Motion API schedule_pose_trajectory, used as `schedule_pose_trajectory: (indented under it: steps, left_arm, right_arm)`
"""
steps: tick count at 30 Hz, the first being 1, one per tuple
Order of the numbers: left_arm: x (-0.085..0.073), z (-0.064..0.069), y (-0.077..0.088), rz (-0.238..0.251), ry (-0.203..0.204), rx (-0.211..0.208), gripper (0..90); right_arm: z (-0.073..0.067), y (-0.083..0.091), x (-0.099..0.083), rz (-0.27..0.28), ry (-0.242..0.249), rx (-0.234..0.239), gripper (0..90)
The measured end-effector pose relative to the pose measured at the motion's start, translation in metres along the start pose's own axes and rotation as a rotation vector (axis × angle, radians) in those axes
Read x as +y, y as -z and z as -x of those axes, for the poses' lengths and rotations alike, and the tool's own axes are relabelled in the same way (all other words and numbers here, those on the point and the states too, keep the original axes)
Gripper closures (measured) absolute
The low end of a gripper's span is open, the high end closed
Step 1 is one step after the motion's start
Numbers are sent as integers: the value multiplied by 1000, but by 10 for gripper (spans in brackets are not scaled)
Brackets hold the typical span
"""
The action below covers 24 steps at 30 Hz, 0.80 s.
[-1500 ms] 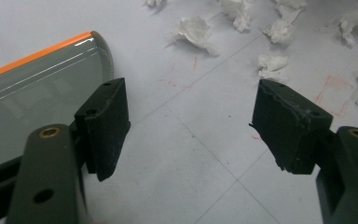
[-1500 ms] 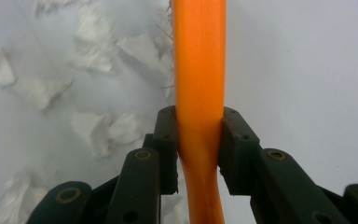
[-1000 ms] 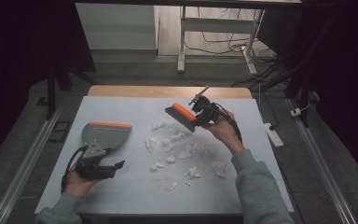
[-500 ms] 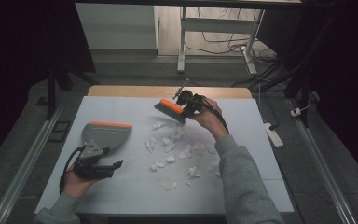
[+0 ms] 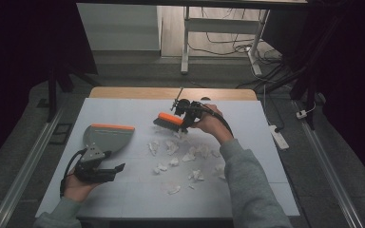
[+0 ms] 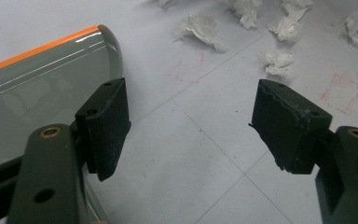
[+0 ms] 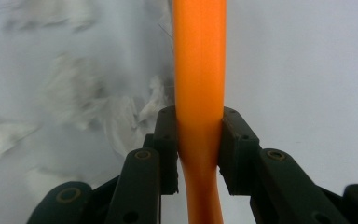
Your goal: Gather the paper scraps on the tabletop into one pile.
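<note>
My right gripper (image 5: 184,113) is shut on the orange handle (image 7: 199,70) of a hand brush (image 5: 168,119), whose bristles hang low over the far middle of the white table top (image 5: 138,190). Several crumpled white paper scraps (image 5: 191,154) lie scattered in front of the brush; they look blurred in the right gripper view. A grey dustpan (image 5: 105,137) with an orange lip lies at the left. My left gripper (image 6: 189,121) rests just behind it, open, with bare table between its jaws and the dustpan (image 6: 37,79) outside its left jaw.
A wooden strip (image 5: 171,93) edges the table's far side. A white power strip (image 5: 278,135) lies on the floor to the right. Metal rails (image 5: 26,166) run along both sides, and a desk frame (image 5: 185,42) with cables stands beyond.
My right hand has carried the brush left and slightly down, toward the far side of the scraps. The left hand and dustpan have stayed put.
</note>
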<state>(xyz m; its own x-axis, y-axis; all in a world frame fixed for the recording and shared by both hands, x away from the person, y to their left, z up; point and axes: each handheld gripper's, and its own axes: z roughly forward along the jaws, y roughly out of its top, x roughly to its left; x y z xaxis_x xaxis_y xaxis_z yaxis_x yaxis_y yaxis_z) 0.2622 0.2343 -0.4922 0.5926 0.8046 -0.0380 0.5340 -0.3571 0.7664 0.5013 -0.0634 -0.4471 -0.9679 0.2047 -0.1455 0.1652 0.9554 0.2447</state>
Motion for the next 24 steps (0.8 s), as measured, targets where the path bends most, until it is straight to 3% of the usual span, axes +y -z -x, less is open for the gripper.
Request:
schedule_pose_trajectory:
  steps: [3,5,8,12,15,19,24]
  left_arm:
    - [0,0,1,2,-1,1,286]
    - [0,0,0,2,0,-1,286]
    - [0,0,0,2,-1,-1,286]
    - [1,1,1,5,-1,1,286]
    - [0,0,1,3,-1,1,286]
    - [0,0,1,5,0,-1,286]
    - [0,-2,1,4,4,-1,286]
  right_arm:
    - [-11,6,-2,-18,43,50,708]
    - [-16,11,-4,-9,51,39,708]
    - [-16,21,-7,57,30,34,708]
    - [-9,28,-6,109,-37,-51,708]
    - [-2,25,-4,130,-69,-96,708]
    - [5,13,0,103,-81,-126,708]
    - [10,-2,7,71,-77,-127,708]
